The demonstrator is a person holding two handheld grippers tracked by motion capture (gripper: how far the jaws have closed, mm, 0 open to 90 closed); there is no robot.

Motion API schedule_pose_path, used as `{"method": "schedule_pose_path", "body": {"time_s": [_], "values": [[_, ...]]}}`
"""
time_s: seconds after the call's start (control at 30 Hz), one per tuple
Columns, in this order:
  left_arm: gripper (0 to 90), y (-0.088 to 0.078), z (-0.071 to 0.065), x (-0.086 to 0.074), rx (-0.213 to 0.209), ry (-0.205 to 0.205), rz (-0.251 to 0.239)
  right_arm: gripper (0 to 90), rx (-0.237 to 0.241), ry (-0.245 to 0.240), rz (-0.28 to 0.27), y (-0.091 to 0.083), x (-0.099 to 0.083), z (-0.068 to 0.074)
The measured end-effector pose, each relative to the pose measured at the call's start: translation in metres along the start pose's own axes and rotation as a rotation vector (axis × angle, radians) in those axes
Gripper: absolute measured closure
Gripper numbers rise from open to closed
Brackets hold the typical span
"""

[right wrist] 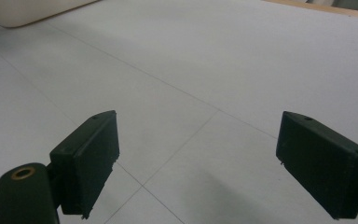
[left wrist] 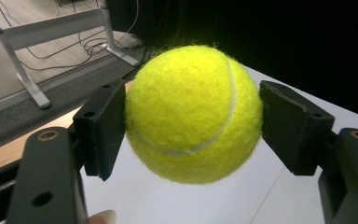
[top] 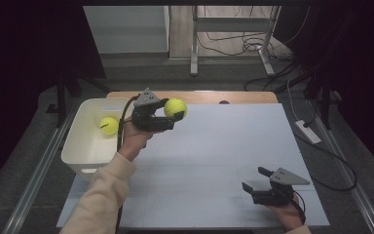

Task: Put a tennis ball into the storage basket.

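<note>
The left gripper (top: 174,118) holds a fuzzy yellow tennis ball (top: 175,107) clamped between its flat black pads, up in the air at the upper middle-left of the high view, just beside the smooth white plastic tub (top: 85,146) where a second ball (top: 109,126) lies. This looks like the carrying step. Next the ball must come over the tub's rim before release, while the right gripper (top: 257,180) rests wide and empty at lower right on the pale table sheet (top: 214,161).

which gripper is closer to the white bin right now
Left. The left gripper, holding a tennis ball, hangs just beside the white bin; the right gripper sits far across the table.
</note>
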State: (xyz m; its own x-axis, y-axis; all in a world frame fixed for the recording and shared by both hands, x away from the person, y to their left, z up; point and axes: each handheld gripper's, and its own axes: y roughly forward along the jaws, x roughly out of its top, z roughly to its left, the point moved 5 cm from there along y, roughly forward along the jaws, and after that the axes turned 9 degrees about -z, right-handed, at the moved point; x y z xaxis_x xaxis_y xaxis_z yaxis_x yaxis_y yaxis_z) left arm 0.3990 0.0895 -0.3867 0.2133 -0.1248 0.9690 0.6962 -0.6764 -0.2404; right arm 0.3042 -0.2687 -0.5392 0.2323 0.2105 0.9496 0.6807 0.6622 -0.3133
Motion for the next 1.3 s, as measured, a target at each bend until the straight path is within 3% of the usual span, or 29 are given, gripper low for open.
{"method": "schedule_pose_path", "body": {"time_s": [1.3], "values": [[27.5,-0.036,0.017,0.007,0.064,0.000,-0.038,13.6,-0.006,-0.004,0.003,0.000,0.000,-0.001]]}}
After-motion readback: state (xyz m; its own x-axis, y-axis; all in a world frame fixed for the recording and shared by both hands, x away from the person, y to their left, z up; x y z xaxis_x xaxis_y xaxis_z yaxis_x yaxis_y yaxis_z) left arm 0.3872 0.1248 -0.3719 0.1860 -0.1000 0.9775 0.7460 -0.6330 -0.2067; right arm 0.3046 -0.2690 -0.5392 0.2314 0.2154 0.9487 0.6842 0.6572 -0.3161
